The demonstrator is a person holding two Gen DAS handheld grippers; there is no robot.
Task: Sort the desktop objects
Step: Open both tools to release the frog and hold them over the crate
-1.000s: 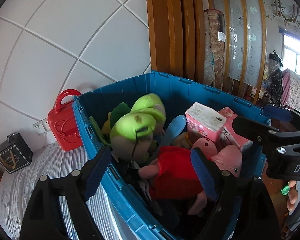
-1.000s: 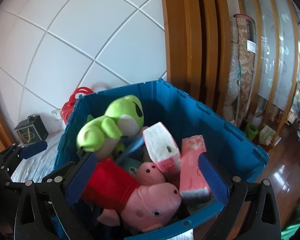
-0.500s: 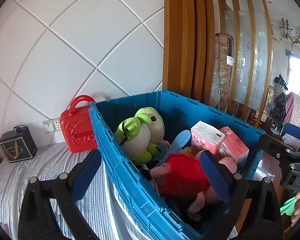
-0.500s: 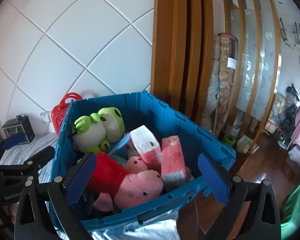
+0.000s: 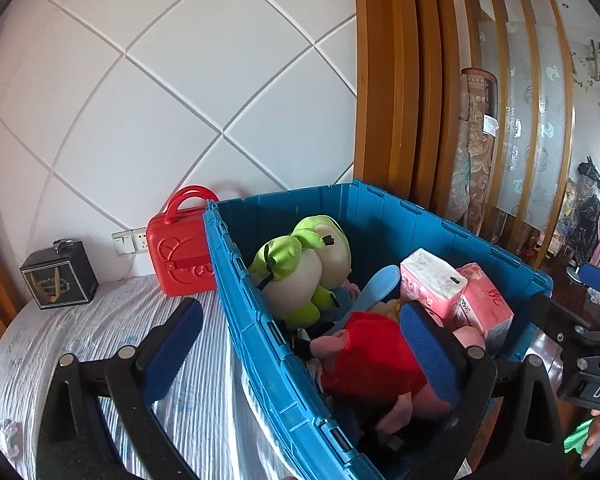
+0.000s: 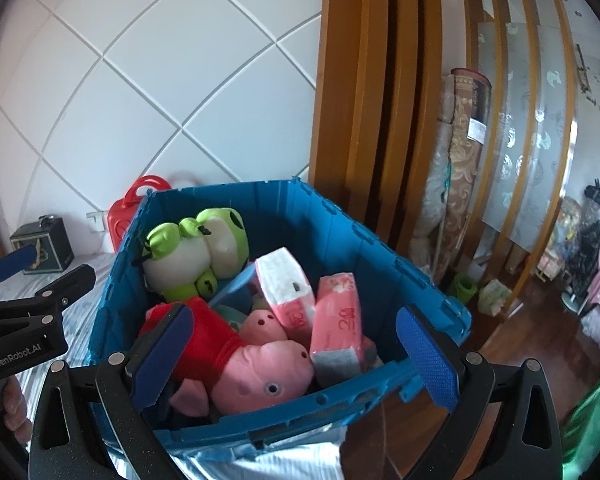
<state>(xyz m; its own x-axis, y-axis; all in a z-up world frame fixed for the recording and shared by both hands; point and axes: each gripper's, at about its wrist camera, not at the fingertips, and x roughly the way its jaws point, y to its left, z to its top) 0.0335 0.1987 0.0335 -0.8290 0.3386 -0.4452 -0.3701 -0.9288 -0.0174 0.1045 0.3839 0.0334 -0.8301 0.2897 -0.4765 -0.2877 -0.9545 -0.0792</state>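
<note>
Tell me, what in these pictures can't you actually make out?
- Bottom of the blue bin: both views, buried under the toys and tissue packs.
- Pig toy: left view, face hidden behind the left gripper's finger.
- Blue item under the frog: both views, mostly covered, so unidentifiable.
- Red case: right view, mostly behind the bin wall.
- Black box label: too small to read.

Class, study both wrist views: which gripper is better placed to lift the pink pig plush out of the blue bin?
Probably the right gripper: its open jaws frame the pig plush inside the blue bin. The left gripper straddles the bin's wall.
</note>
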